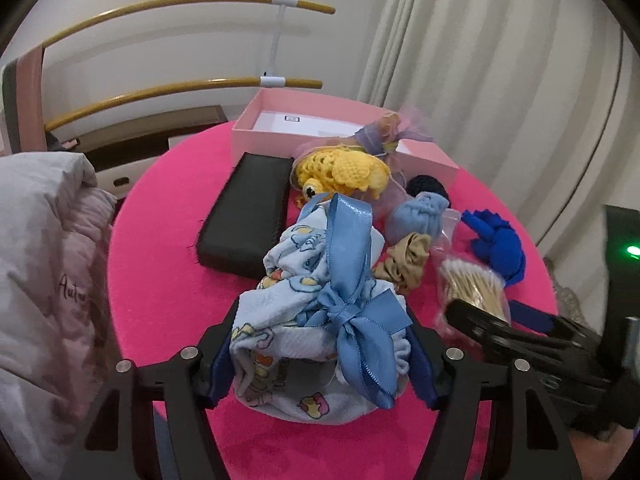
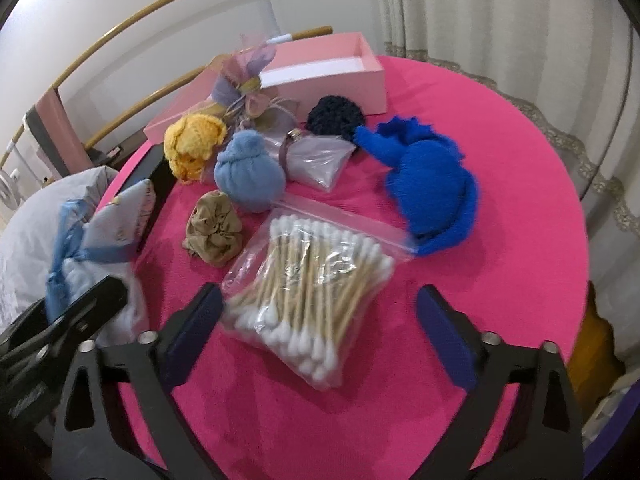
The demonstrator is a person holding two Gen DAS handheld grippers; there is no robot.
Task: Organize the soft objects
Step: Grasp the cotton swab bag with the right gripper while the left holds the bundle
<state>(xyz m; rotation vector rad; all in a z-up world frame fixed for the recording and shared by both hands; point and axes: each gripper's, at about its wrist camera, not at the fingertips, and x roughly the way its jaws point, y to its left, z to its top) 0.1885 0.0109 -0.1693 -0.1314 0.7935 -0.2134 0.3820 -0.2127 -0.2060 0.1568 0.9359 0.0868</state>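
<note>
Cloth bundle [image 1: 316, 344] with a blue bow sits clamped between the left tool's [image 1: 320, 364] pads, low over the near edge of the bench [image 1: 160, 280]. Carrying it ahead to the pink box [image 1: 280, 120], which looks empty, seems next. Right tool [image 2: 320, 328] hangs apart, a swab bag [image 2: 312, 296] between its fingers, untouched.

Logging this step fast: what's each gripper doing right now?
Left gripper: shut on the cloth bundle with blue ribbon.
Right gripper: open, holding nothing; the bag of cotton swabs lies between its fingers.
</note>
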